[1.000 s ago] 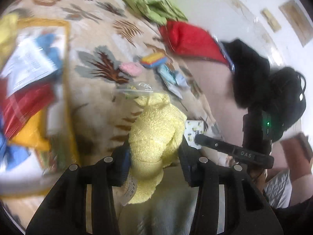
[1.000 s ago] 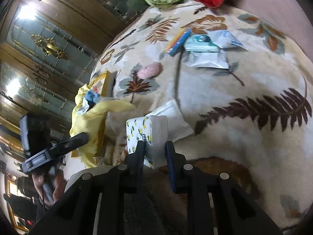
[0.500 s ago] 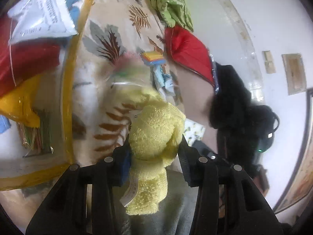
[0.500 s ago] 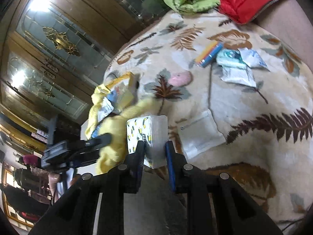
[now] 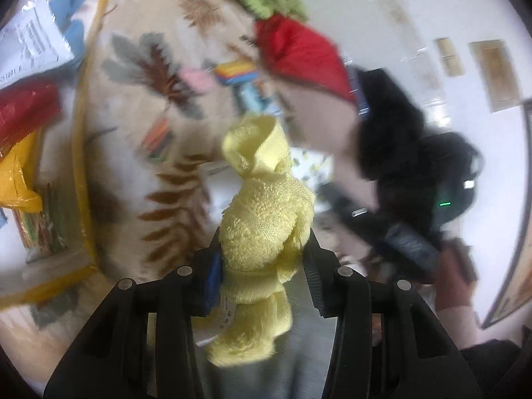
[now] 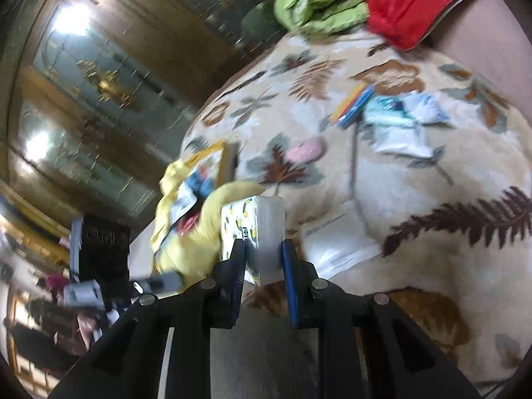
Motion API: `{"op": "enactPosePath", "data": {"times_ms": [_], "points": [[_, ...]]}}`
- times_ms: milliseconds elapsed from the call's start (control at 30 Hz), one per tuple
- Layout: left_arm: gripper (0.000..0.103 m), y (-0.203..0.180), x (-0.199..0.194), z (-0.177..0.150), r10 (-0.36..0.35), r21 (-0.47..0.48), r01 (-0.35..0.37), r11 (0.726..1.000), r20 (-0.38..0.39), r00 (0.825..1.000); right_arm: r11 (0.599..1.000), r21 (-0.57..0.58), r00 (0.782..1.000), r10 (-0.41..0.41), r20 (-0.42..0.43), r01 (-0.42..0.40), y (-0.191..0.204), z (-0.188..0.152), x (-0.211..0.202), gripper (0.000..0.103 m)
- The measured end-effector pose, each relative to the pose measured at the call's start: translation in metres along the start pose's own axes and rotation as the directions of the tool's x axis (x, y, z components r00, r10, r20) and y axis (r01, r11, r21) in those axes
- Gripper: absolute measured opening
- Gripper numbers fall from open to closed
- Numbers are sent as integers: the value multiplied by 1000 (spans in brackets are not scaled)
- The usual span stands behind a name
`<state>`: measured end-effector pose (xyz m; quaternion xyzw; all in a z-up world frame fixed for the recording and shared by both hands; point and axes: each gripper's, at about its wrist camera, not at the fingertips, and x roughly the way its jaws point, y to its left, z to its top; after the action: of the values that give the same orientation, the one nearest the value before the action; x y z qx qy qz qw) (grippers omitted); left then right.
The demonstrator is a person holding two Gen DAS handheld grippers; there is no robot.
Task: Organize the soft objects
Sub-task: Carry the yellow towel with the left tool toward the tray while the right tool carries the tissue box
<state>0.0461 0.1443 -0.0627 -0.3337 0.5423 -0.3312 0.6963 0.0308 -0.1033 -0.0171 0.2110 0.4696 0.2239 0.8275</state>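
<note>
The yellow towel (image 5: 266,219) is bunched upright between the jaws of the left tool (image 5: 262,259), which are closed firmly on its middle; a loose tail with a white tag hangs behind the jaws, and a folded peak stands ahead of them. The tissue pack (image 6: 257,232), white with a lemon print, sits squarely in the right tool (image 6: 264,259), jaws pressed flat against its two broad faces. Both are held clear above the leaf-print bed (image 6: 415,179).

The step in hand looks like carrying both to the yellow-edged clear bag (image 5: 81,153), which lies ahead and to the left of the left tool. To do it well, bring the towel low over the bag's opening before letting go, so the hanging tail drops inside and not across the rim. The pack is stiff enough to be set down flat afterwards, kept from snagging the towel beside it.

The left view alone shows the bag's contents: a white packet (image 5: 31,38), something red (image 5: 26,113), an orange-yellow wrapper (image 5: 16,179). It is motion-blurred. The right view alone shows the scattered items ahead of the right tool: a pink one (image 6: 304,151), a striped packet (image 6: 352,104), pale sachets (image 6: 399,123), a flat white packet (image 6: 335,242) just right of the jaws. It also shows the left tool's body, low on the left.
</note>
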Motion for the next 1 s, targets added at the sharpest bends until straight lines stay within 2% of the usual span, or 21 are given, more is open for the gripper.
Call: {"op": "enactPosePath", "data": {"times_ms": [67,133,233,333,367,400,433,467,500,567,667,733,767,833,900,967,1000], "points": [[43,0,14,2,66,42,-64,997,-37,997,999,39,999,38,-5,-38,-7,8,3,16],[43,2,15,-1,37,53,-35,998,-33,999,999,38,1000,14,-6,-14,-8,14,9,15],[43,1,-6,-9,-5,74,3,997,23,1000,1000,7,1000,-8,-8,8,-7,22,21,14],[43,15,-38,-14,-104,6,104,995,128,986,999,-31,998,-39,-40,38,-11,16,32,17],[43,15,-45,-15,-117,4,117,993,158,981,998,-45,996,-56,-62,53,-16,8,34,17],[43,14,-54,-16,-128,11,129,992,194,973,997,-46,994,-64,-89,60,-21,3,35,28],[43,12,-60,-15,-143,13,144,990,219,965,997,-40,991,-67,-115,63,-27,-4,36,56],[43,11,-65,-15,-167,12,169,986,242,956,999,-20,991,-42,-126,40,-36,-14,31,69],[43,11,-66,-15,-186,15,189,982,256,949,1000,-8,991,-9,-131,8,-41,-20,27,74],[43,10,-67,-15,-196,15,199,980,267,944,998,47,983,50,-175,-43,-53,-31,21,74],[43,7,-61,-17,-185,13,189,982,259,948,989,138,968,87,-234,-55,-67,-37,24,74],[43,5,-53,-16,-183,10,187,982,260,948,976,196,961,137,-241,-90,-72,-37,26,74],[43,3,-55,-19,-182,16,185,983,261,948,960,249,954,188,-233,-129,-76,-34,27,74],[43,2,-59,-24,-173,21,174,985,269,947,954,281,953,176,-245,-104,-77,-30,33,74],[43,3,-62,-27,-163,13,166,986,280,946,965,260,952,108,-285,-31,-74,-29,44,72],[43,5,-68,-31,-149,4,155,988,295,944,962,272,945,84,-316,5,-73,-34,53,48],[43,6,-71,-33,-143,1,150,989,304,942,960,279,946,83,-312,8,-72,-37,52,41]]}}
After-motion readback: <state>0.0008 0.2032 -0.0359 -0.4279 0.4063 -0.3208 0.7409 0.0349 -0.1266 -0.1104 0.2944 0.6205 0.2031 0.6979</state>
